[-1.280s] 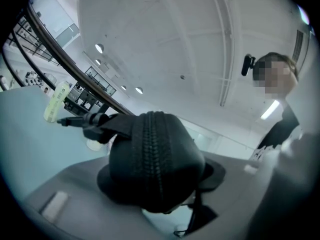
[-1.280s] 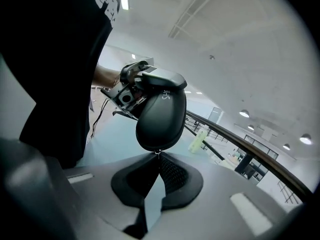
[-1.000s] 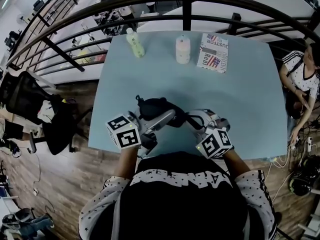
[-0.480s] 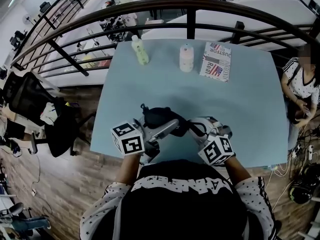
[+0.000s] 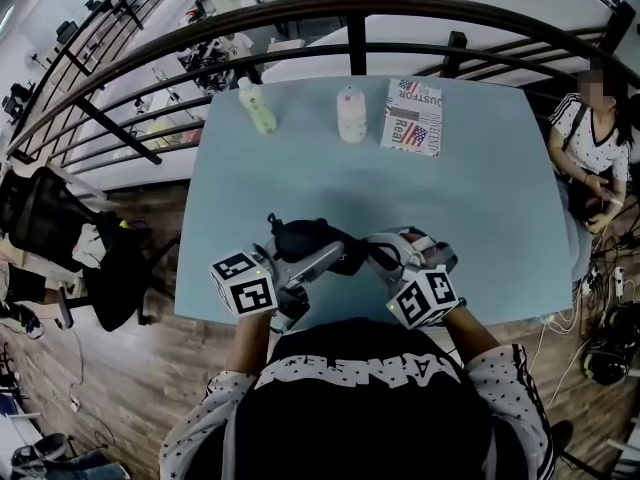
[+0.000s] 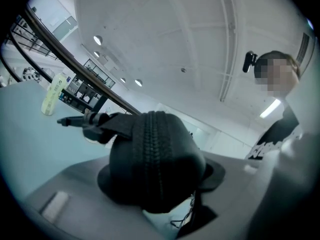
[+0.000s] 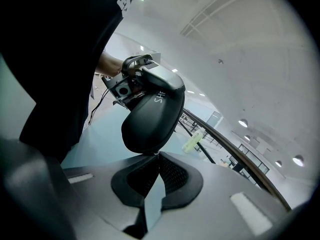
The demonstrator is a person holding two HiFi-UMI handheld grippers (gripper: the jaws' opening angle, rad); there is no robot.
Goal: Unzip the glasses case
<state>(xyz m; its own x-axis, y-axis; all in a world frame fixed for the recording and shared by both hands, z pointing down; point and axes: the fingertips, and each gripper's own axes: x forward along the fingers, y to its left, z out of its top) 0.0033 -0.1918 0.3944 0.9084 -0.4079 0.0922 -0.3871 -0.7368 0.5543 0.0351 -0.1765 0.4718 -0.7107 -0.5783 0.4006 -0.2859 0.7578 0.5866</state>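
A black zipped glasses case (image 5: 303, 238) is held just above the near part of the light blue table (image 5: 480, 208). My left gripper (image 5: 325, 255) is shut on it from the left. In the left gripper view the case (image 6: 155, 159) fills the space between the jaws, its zipper (image 6: 151, 149) running up the middle and a strap with a clip (image 6: 82, 122) sticking out to the left. My right gripper (image 5: 368, 252) meets the case's right end. In the right gripper view it (image 7: 158, 157) is shut on the small zipper pull (image 7: 157, 153) under the case (image 7: 150, 114).
At the table's far side stand a pale green bottle (image 5: 257, 106), a white bottle (image 5: 350, 115) and a flag-printed book (image 5: 412, 116). A dark railing (image 5: 360, 13) curves behind the table. A person sits at the right (image 5: 598, 143); a black chair (image 5: 45, 213) is at the left.
Only the head view has shifted a little. Both grippers and the case keep their places.
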